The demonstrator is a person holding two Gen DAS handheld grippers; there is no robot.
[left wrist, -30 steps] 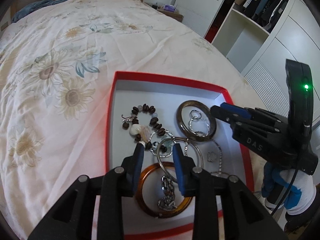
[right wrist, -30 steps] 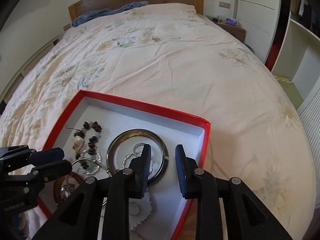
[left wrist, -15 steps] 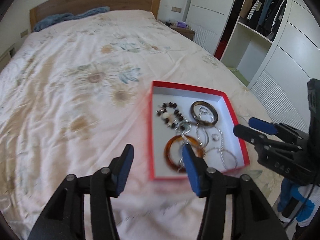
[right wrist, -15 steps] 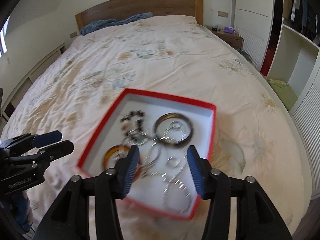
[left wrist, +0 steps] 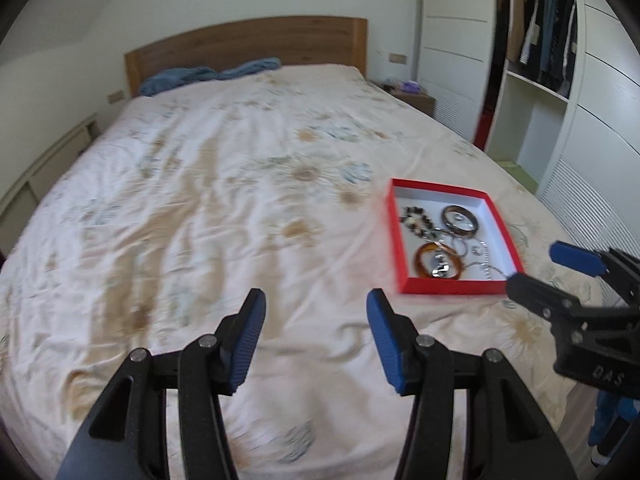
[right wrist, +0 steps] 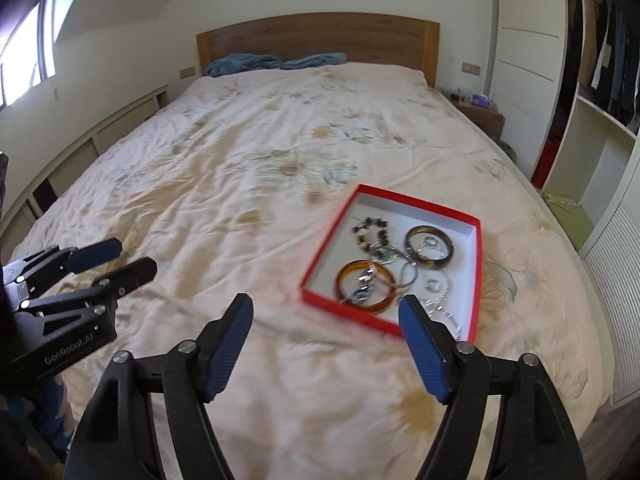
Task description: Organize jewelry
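Red box, open top, white inside, sits on the bed near its right edge, toward the foot. Box is rectangular; long axis runs roughly from the foot of the bed toward the headboard, skewed a little in the right wrist view, so one corner faces the right gripper.

Inside the box: beaded bracelet at the far left, dark bangle at the far right, amber bangle near the front wall, all lying flat. Silver rings and a silver chain tangle between and over them; the chain trails toward the box's near right corner. A small metal piece lies on the amber bangle; too blurred to name.

Left gripper: jaws spread wide, nothing between them, above bare bedding well left of the box. Right gripper: jaws spread wide too, nothing held, just short of the box's near wall; its right finger overlaps the box's front edge in view; contact cannot be told. In the left wrist view the right gripper shows at the right side, tips near the box's near right corner.

Blue blanket lies bunched against the headboard. Wardrobe with hanging clothes stands right of the bed.
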